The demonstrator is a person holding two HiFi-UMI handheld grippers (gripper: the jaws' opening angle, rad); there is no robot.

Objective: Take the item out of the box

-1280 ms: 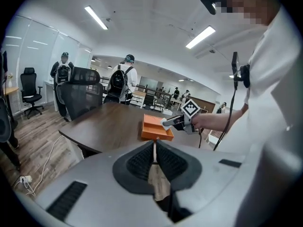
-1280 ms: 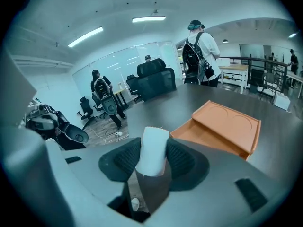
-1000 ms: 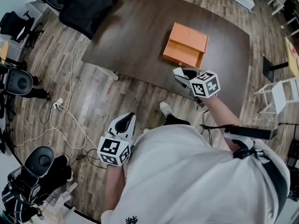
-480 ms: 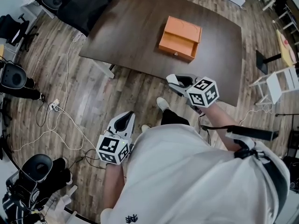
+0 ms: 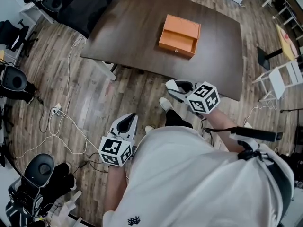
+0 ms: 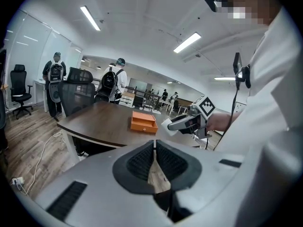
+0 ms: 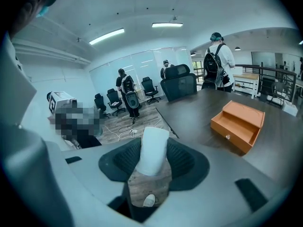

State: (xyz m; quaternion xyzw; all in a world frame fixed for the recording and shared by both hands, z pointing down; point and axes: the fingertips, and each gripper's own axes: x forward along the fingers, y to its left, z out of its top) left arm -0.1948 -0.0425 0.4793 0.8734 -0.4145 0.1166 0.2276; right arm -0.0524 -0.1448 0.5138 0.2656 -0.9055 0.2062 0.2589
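Observation:
The orange box (image 5: 179, 36) lies on the dark table (image 5: 132, 27), its drawer pulled open toward me; it also shows in the left gripper view (image 6: 143, 122) and the right gripper view (image 7: 239, 122). My right gripper (image 5: 173, 87) hangs over the wood floor, clear of the table's near edge, shut on a flat white item (image 7: 152, 160) that stands up between its pads (image 7: 182, 162). The same white item (image 6: 166, 124) sticks out of the right gripper (image 6: 182, 123) in the left gripper view. My left gripper (image 5: 127, 122) is low by my side, shut and empty, its jaws together.
Cables and a power strip (image 5: 57, 109) trail over the floor at left. Black office chairs (image 5: 14, 82) stand along the left side, and a white chair (image 5: 279, 82) at right. People with backpacks (image 6: 112, 85) stand beyond the table.
The table and box have drawn away toward the top of the head view. My right gripper has come back off the table's edge with the white item. The left gripper has stayed put.

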